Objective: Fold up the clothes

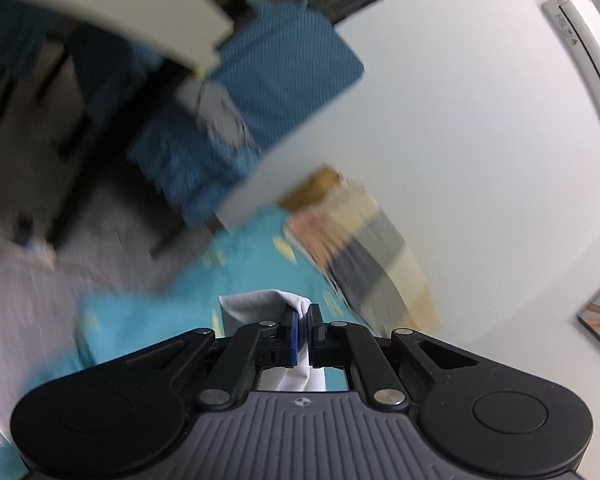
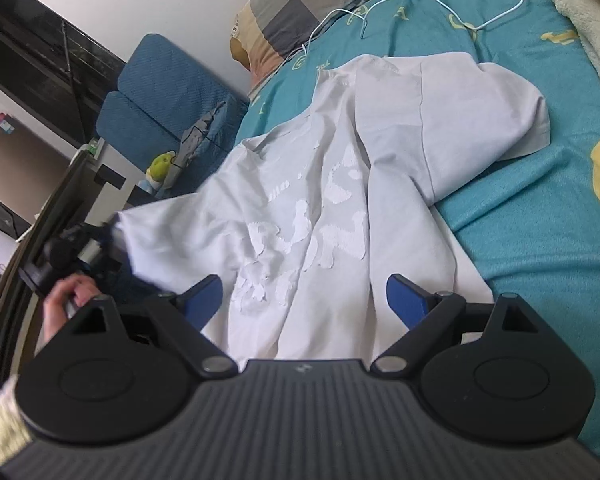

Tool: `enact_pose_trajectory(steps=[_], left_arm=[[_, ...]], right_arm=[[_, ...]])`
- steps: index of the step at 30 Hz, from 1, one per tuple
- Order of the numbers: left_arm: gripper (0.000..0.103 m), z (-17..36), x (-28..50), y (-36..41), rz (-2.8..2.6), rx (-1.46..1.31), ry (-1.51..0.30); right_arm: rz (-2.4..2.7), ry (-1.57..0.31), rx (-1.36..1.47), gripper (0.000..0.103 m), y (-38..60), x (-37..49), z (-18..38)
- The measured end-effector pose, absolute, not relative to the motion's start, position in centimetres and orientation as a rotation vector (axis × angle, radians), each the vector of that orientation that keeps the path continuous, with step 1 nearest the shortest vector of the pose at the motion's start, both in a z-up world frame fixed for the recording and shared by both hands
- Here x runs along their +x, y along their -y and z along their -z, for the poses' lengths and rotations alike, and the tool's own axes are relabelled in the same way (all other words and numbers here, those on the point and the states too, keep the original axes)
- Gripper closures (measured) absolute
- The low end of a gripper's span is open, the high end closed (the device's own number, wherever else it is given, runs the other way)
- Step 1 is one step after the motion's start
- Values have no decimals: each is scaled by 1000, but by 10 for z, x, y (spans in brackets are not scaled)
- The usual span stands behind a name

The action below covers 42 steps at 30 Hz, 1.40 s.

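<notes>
A pale grey T-shirt [image 2: 340, 184] is lying across the teal bed sheet [image 2: 540, 208], rumpled, print side up, with one sleeve spreading out to the right and its left edge lifting off the bed. The left gripper [image 1: 303, 326] is pinching a bunch of that cloth, its fingers clamped tight on a fold of the shirt, and the left wrist view is blurring, so it looks to be swinging. The right gripper [image 2: 304, 296] is hovering over the lower hem with its fingers standing wide apart and holding nothing.

The risks, as I judge them: the left fingers are gripping only a small bunch, so a fast pull could be slipping it free or dragging the whole shirt off the bed's edge. With only one side lifting, the cloth is creasing unevenly, so a fold could be coming out skewed. A white cable [image 2: 420, 0] is trailing near the collar, beside the checked pillow [image 2: 300, 0], and could be snagging on the fabric
</notes>
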<state>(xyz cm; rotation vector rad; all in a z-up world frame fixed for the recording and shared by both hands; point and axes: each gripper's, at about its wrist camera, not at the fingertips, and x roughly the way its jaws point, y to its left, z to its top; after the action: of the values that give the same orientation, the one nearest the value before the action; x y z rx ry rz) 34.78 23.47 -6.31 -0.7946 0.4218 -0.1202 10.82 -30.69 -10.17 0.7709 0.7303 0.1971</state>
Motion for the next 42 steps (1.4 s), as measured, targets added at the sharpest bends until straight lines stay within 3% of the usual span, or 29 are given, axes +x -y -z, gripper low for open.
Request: enact_pose_trajectory(steps=[4, 9, 11, 13, 14, 18, 22, 34, 42], left_arm=[[99, 51, 387, -251, -9, -627, -474], [98, 90, 419, -255, -55, -514, -608], [92, 106, 416, -261, -36, -543, -625], [75, 116, 410, -262, -28, -537, -641], [73, 119, 406, -263, -22, -528, -647], [55, 116, 375, -256, 18, -484, -679], [48, 98, 329, -233, 67, -426, -695], [38, 9, 160, -87, 309, -227, -717], [35, 24, 103, -30, 343, -331, -705]], right_arm=[[-177, -734, 750, 13, 306, 116, 104], [-153, -740, 709, 13, 304, 127, 109], [-143, -742, 697, 13, 304, 130, 112], [-132, -739, 692, 13, 306, 131, 113], [-128, -734, 691, 13, 307, 131, 112], [-112, -715, 688, 13, 311, 129, 109], [-93, -688, 688, 13, 317, 125, 104], [-24, -590, 834, 13, 363, 107, 89], [14, -681, 882, 13, 385, 137, 112]])
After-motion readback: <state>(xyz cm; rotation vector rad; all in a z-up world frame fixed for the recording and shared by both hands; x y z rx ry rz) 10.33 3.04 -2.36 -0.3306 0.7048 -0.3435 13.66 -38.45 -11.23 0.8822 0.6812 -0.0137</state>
